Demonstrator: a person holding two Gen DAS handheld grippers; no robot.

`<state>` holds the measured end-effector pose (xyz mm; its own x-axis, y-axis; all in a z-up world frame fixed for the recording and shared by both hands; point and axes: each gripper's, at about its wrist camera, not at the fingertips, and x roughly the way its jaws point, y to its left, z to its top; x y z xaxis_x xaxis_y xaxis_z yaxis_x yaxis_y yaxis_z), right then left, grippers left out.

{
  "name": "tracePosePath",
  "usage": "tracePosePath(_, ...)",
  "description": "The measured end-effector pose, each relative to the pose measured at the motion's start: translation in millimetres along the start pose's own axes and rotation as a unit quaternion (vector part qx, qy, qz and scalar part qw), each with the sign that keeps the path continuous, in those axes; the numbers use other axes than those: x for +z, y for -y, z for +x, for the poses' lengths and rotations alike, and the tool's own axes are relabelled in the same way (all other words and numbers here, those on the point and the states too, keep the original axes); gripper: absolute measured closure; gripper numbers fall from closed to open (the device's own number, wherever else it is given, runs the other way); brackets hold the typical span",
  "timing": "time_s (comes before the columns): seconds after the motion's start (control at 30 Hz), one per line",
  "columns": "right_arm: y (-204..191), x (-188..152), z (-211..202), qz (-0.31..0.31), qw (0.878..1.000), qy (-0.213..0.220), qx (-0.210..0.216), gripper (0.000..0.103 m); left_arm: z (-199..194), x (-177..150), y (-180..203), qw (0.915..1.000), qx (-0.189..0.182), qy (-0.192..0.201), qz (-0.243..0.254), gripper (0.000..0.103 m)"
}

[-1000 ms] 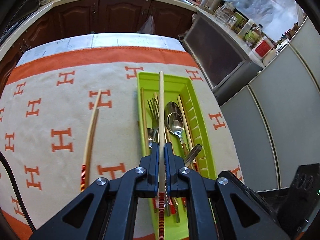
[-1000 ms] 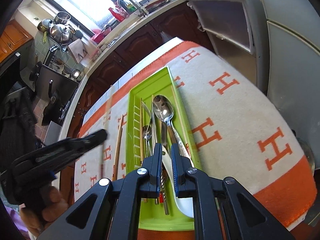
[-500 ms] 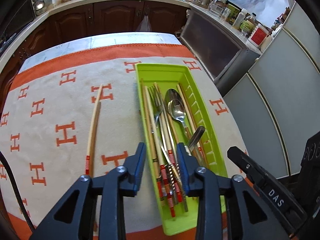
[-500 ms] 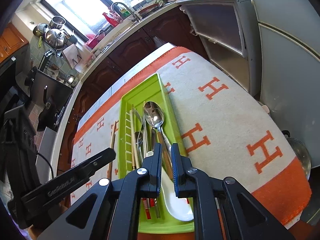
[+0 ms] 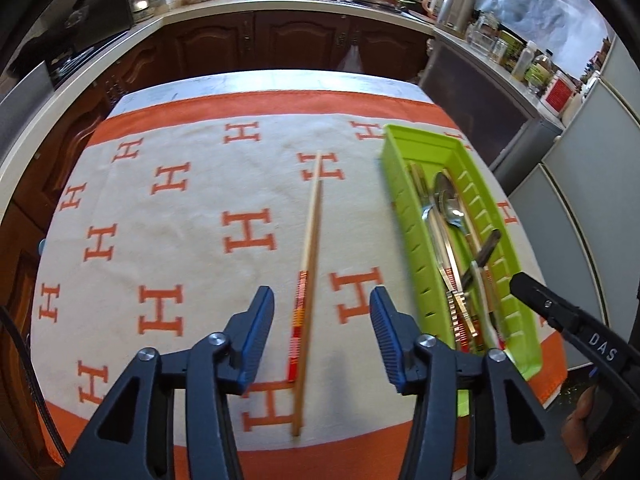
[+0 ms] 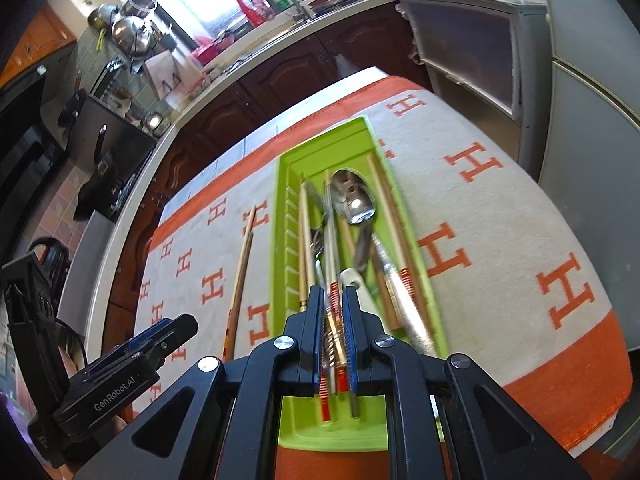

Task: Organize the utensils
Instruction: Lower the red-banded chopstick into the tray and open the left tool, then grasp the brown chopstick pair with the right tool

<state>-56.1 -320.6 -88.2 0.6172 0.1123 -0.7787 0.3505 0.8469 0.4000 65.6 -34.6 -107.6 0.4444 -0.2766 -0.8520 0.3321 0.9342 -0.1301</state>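
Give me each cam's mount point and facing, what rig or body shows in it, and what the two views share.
Left wrist: on the left gripper, angled down at the chopsticks on the tablecloth; own open fingers show, with the right gripper at the right edge.
Right wrist: on the right gripper, angled down over the green tray; own nearly shut fingers show, with the left gripper low at left.
Shared: tray, chopsticks, tablecloth, kitchen counter.

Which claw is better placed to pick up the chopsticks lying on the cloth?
Left. The left claw hangs open astride the chopsticks; the right claw is shut over the green tray.
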Motion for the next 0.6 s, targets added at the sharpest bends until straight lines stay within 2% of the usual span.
tracePosePath(0.17,-26,-7,15,-0.035,0.999,-0.029,-0.011,0.092,5,-12,-29,0.9997,0.01,-0.005,-0.02,0.054)
tracePosePath(0.23,-35,-10,20,-0.045,0.998,-0.037,-0.01,0.088,7,-16,-39,0.9995,0.014,-0.006,-0.029,0.054)
tracePosePath(0.6,-90,-18,54,-0.101,0.992,-0.075,-0.017,0.087,16,-28,-87,0.9973,0.019,-0.007,-0.071,0.054)
